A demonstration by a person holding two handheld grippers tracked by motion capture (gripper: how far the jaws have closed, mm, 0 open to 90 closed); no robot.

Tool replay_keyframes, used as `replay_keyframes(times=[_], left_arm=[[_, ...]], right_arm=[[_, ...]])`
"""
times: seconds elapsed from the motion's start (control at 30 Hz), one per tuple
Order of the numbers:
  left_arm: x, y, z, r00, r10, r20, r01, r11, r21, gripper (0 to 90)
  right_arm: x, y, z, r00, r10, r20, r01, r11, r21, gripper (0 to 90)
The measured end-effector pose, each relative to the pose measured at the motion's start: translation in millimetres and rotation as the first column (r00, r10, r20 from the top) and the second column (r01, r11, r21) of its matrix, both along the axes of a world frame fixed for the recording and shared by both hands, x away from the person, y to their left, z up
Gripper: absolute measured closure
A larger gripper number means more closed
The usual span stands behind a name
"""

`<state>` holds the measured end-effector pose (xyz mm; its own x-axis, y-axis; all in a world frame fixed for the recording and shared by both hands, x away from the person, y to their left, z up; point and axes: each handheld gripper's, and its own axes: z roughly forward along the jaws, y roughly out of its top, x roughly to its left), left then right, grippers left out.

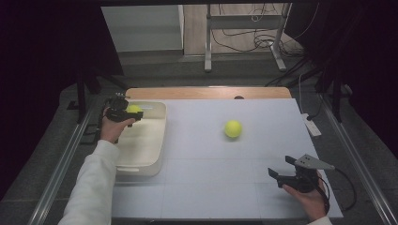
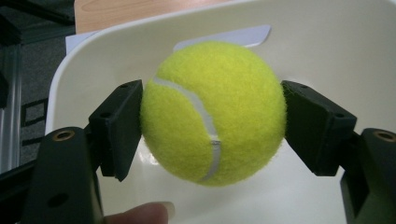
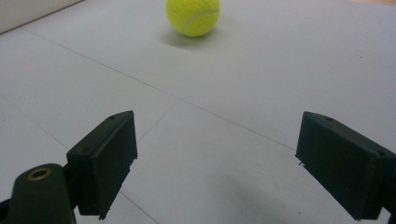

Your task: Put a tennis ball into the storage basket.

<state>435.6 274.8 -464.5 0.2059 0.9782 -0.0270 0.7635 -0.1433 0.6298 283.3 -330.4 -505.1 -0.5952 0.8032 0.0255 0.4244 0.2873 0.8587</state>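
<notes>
White tabletop (image 1: 225, 178) carries a cream bin (image 1: 143, 154) at its left edge — the reference for all positions here. Above the bin's far end, the left tool (image 1: 126, 114) grips one tennis ball (image 2: 212, 112), both jaws pressed against its sides; the bin floor beneath it is largely hidden by the ball. A second tennis ball (image 1: 233, 129) rests on the tabletop, well right of the bin. Far right of the bin, nearer the person, the right tool (image 1: 283, 174) stands wide open, holding nothing.

Lab: dark curtains (image 1: 42, 56), floor cables (image 1: 244, 40).
</notes>
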Motion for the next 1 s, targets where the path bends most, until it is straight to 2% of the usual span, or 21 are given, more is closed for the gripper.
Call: replay_keyframes(times=[0.6,0.73,0.83,1.0], left_arm=[[0.4,0.9,-0.2,0.9999,0.011,0.006,-0.011,0.9999,0.002,26.2],[0.5,1.2,-0.4,0.9996,0.025,0.009,-0.025,0.9997,0.0,25.6],[0.2,0.8,2.0,0.9986,0.046,0.028,-0.046,0.9988,-0.017,18.9],[-2.5,-1.5,5.7,0.9984,0.04,0.04,-0.038,0.9986,-0.036,13.3]], right_arm=[[0.3,-0.1,-0.3,1.0,0.003,-0.002,-0.003,1.0,0.002,12.7],[0.3,0.1,-0.3,1.0,0.004,-0.002,-0.004,1.0,0.002,12.7],[0.2,0.1,-0.2,1.0,0.005,-0.001,-0.005,1.0,0.002,12.7],[0.3,0.0,-0.3,1.0,0.005,-0.002,-0.005,1.0,0.001,12.7]])
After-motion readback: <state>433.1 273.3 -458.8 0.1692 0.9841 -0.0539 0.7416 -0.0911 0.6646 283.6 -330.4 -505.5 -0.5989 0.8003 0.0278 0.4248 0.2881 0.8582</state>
